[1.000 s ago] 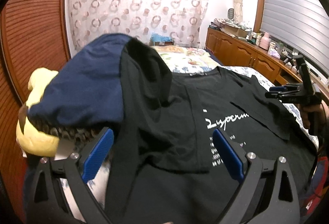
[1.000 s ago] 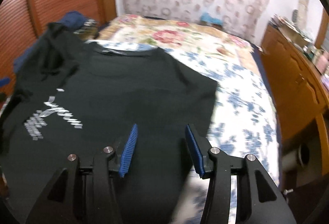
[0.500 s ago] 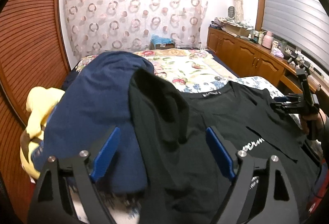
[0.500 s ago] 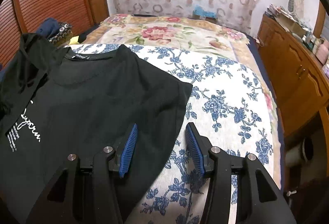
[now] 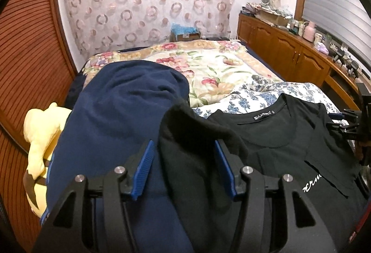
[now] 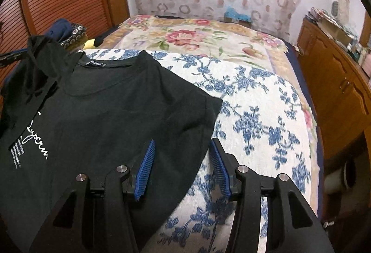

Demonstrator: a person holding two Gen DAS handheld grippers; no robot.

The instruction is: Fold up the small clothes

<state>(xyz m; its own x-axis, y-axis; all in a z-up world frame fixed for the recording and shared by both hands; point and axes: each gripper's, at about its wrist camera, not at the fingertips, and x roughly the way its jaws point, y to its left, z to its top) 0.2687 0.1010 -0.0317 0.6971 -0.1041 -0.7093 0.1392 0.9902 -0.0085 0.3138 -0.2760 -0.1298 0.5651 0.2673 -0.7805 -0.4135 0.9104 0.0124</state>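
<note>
A black T-shirt (image 6: 111,113) with white script lies face up on the blue-flowered bedspread (image 6: 266,127), collar toward the far side. Its left sleeve (image 5: 192,137) is humped up against a navy garment (image 5: 120,118). My left gripper (image 5: 183,169) is open, its blue pads either side of that humped sleeve, above it. My right gripper (image 6: 182,169) is open over the shirt's right side edge, below the right sleeve (image 6: 204,104). The right gripper also shows at the far right of the left wrist view (image 5: 347,123).
A yellow plush toy (image 5: 39,137) lies left of the navy garment, by the wooden slatted wall (image 5: 27,49). A floral quilt (image 5: 208,67) covers the far bed. Wooden cabinets (image 6: 338,81) with clutter run along the right.
Both grippers have drawn back toward the shirt's shoulders. The left gripper's jaws have narrowed around the humped sleeve. The right gripper now sits at the shirt's side edge over bedspread.
</note>
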